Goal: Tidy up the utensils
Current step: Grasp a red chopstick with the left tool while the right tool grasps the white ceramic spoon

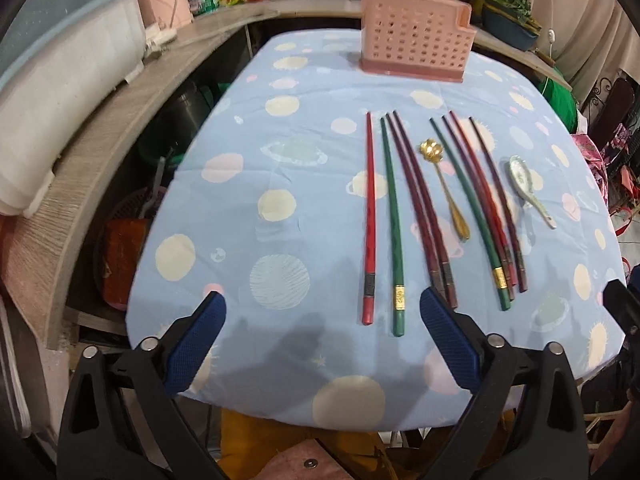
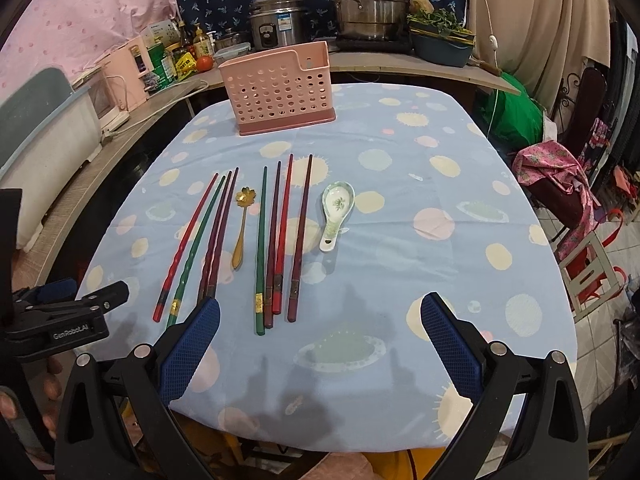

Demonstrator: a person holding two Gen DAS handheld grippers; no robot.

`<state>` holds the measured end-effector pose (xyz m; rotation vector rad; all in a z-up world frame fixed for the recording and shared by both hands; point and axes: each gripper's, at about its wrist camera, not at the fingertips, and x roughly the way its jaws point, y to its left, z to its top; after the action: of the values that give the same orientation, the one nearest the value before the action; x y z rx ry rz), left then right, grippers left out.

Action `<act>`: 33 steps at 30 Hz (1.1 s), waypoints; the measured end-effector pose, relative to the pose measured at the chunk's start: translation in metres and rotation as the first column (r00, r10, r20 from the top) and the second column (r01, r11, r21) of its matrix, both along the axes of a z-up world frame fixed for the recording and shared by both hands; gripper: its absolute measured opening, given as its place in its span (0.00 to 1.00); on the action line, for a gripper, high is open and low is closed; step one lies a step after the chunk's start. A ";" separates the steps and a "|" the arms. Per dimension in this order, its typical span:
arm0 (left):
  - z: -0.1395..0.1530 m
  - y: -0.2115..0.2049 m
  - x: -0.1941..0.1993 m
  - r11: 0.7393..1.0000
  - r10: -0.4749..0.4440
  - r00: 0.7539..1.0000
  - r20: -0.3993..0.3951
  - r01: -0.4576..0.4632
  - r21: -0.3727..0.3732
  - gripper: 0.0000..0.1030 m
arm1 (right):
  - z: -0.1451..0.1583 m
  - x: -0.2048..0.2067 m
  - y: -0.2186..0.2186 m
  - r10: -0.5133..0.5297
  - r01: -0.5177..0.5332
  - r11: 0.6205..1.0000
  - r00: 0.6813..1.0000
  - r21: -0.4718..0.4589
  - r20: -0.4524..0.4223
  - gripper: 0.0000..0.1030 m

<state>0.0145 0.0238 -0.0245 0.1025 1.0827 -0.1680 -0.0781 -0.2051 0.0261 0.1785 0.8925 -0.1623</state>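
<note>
**Ana:** Jaws of the left gripper (image 1: 322,312) stand wide with nothing between them, in the left wrist view. Just ahead of them lie the red chopstick (image 1: 370,216) and the green chopstick (image 1: 391,224), thick ends nearest; the right-hand pad partly covers the ends of a dark red pair (image 1: 420,208).

**Ben:** So the first pick looks to be one of those two. What would make it clean?

**Ana:** Centring the jaws over a single stick near its banded end and closing across it, not along it. The sticks lie close together, so a sloppy approach could nudge a neighbour. Beyond the sticks sits the gold spoon (image 1: 444,188), then four more chopsticks (image 1: 480,208) and the ceramic spoon (image 1: 528,188). Far ahead, at the back of the bench (image 1: 304,184), stands the pink holder (image 1: 416,44), empty as far as can be seen.

**Ben:** And the right wrist view?

**Ana:** The right gripper (image 2: 320,312) also gapes wide, holding nothing, above bare cloth. The chopsticks (image 2: 276,236) sit ahead and to the left of its jaws, the ceramic spoon (image 2: 336,208) straight ahead, the holder (image 2: 280,92) well beyond. The left gripper (image 2: 60,304) shows at the left edge.

**Ben:** Then it should probably stay clear while the left one picks.
</note>
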 end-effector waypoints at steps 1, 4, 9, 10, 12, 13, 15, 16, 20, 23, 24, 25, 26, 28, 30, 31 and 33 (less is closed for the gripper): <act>-0.007 0.000 0.005 1.000 0.001 1.000 -0.016 -0.001 -0.002 0.83 | -0.001 0.002 0.000 0.000 0.000 1.000 1.000 0.000 -0.001 0.94; -0.024 0.002 0.015 1.000 0.007 0.998 -0.059 -0.008 -0.005 0.75 | -0.004 0.007 -0.002 -0.001 0.001 1.000 1.000 -0.004 -0.006 0.94; -0.041 0.003 0.020 1.000 0.001 0.995 -0.096 -0.003 -0.012 0.70 | -0.009 0.012 -0.003 -0.003 0.003 1.000 1.000 0.000 -0.018 0.94; -0.044 0.004 0.021 1.000 0.000 0.995 -0.104 -0.002 -0.014 0.68 | -0.009 0.014 -0.004 -0.002 0.002 1.000 1.000 0.000 -0.020 0.94; -0.047 0.003 0.021 1.000 -0.004 0.994 -0.111 0.002 -0.018 0.68 | -0.011 0.015 -0.004 -0.001 0.001 1.000 1.000 0.001 -0.023 0.94; -0.048 0.001 0.022 1.000 -0.007 0.994 -0.111 0.005 -0.016 0.68 | -0.011 0.016 -0.004 0.001 -0.001 1.000 1.000 0.000 -0.024 0.94; -0.050 0.000 0.022 1.000 -0.013 0.994 -0.113 0.012 -0.017 0.67 | -0.012 0.019 -0.003 0.002 -0.002 1.000 1.000 -0.001 -0.029 0.93; -0.051 -0.002 0.023 1.000 -0.016 0.993 -0.116 0.014 -0.016 0.64 | -0.013 0.019 -0.003 0.002 -0.002 1.000 1.000 0.001 -0.030 0.94; -0.052 -0.006 0.024 1.000 -0.026 0.994 -0.107 0.026 -0.001 0.59 | -0.015 0.020 -0.004 0.004 -0.003 1.000 0.999 0.004 -0.034 0.94; -0.050 -0.008 0.023 0.999 -0.035 0.994 -0.103 0.035 -0.005 0.44 | -0.016 0.022 -0.004 0.005 -0.004 1.000 0.999 0.007 -0.037 0.94; -0.049 -0.008 0.024 0.999 -0.039 0.994 -0.103 0.038 -0.009 0.41 | -0.017 0.023 -0.005 0.005 -0.005 1.000 0.999 0.008 -0.038 0.94; -0.048 -0.008 0.024 0.999 -0.041 0.994 -0.105 0.040 -0.013 0.33 | -0.017 0.023 -0.005 0.005 -0.005 1.000 0.999 0.009 -0.037 0.94; -0.048 -0.008 0.024 0.999 -0.044 0.993 -0.107 0.042 -0.018 0.26 | -0.017 0.023 -0.005 0.005 -0.004 1.000 0.999 0.009 -0.038 0.94; -0.047 -0.009 0.024 0.998 -0.052 0.992 -0.114 0.048 -0.031 0.15 | -0.018 0.024 -0.007 0.004 -0.003 1.000 0.999 0.013 -0.038 0.94; -0.046 -0.010 0.024 0.998 -0.057 0.991 -0.119 0.053 -0.039 0.09 | -0.019 0.026 -0.008 0.003 -0.002 1.000 0.999 0.017 -0.039 0.94; -0.045 -0.010 0.023 0.998 -0.060 0.991 -0.117 0.055 -0.041 0.09 | -0.019 0.027 -0.009 0.002 -0.001 1.000 0.999 0.020 -0.038 0.94; -0.042 -0.012 0.022 0.997 -0.063 0.992 -0.106 0.060 -0.038 0.08 | -0.020 0.030 -0.012 -0.001 0.002 1.000 0.999 0.028 -0.036 0.93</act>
<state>0.0364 0.0117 -0.0662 0.0961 1.1835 -0.2502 -0.0480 -0.2172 0.0064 0.2026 0.9304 -0.1548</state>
